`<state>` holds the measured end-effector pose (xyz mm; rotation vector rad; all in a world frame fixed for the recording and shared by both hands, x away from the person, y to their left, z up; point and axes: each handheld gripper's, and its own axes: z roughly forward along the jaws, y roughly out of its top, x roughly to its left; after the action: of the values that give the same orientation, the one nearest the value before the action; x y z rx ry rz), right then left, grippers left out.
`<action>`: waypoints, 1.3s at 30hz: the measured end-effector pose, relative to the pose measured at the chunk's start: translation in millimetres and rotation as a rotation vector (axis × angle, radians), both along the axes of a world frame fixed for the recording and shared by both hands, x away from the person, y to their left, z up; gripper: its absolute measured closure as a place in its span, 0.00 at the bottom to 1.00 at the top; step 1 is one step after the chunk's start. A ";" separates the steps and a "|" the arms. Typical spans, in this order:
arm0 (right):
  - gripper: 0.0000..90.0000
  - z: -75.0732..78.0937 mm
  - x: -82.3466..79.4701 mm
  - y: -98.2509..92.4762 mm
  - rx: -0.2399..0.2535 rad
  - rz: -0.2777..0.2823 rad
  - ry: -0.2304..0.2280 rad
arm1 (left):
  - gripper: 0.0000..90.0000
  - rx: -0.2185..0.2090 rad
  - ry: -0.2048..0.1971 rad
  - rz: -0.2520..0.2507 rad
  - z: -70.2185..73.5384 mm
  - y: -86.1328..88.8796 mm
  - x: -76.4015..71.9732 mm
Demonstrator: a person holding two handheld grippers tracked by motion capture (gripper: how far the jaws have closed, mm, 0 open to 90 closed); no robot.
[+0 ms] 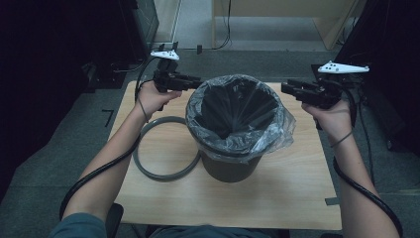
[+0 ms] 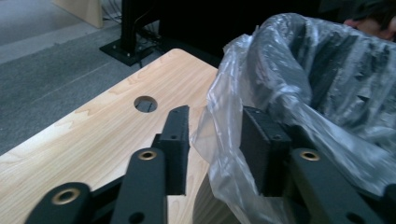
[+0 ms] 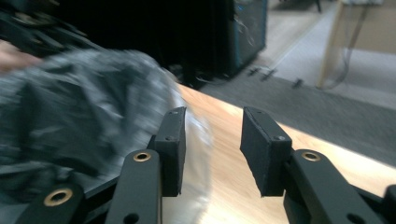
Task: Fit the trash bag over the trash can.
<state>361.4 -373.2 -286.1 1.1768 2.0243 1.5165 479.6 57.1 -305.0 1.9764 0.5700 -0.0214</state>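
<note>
A dark bin (image 1: 230,167) lined with a clear plastic bag (image 1: 233,111) stands in the middle of the wooden table (image 1: 277,198). A grey ring (image 1: 148,168) lies flat on the table against the bin's left side. My left gripper (image 1: 195,82) is at the bin's left rim. In the left gripper view its jaws (image 2: 215,114) stand apart with a loose fold of the bag (image 2: 303,70) hanging between them, pads not pressing on it. My right gripper (image 1: 286,89) hovers just off the bin's right rim. Its jaws (image 3: 212,114) are open on bare table, with the bag (image 3: 84,93) to their left.
The table has a round cable hole (image 2: 145,103) near its far left corner. Grey carpet surrounds the table. Dark cabinets stand at the left and right, and a pale wooden frame (image 1: 341,25) stands at the back. Cables trail from both grippers along the forearms.
</note>
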 end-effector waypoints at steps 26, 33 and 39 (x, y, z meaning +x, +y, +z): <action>0.53 26.0 2.2 74.1 -0.105 0.200 0.031 | 0.56 0.037 -0.020 -0.042 -54.0 51.8 -38.2; 0.48 34.8 7.2 90.2 -0.158 0.209 0.032 | 0.53 0.041 -0.009 -0.045 -74.0 55.0 -46.3; 0.53 37.5 13.9 118.0 -0.215 0.246 0.085 | 0.52 0.050 -0.013 -0.046 -80.9 53.6 -50.3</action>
<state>375.4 -255.2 -248.7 0.9512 2.3937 1.3289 429.3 110.7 -385.9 2.0366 0.5206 -0.0233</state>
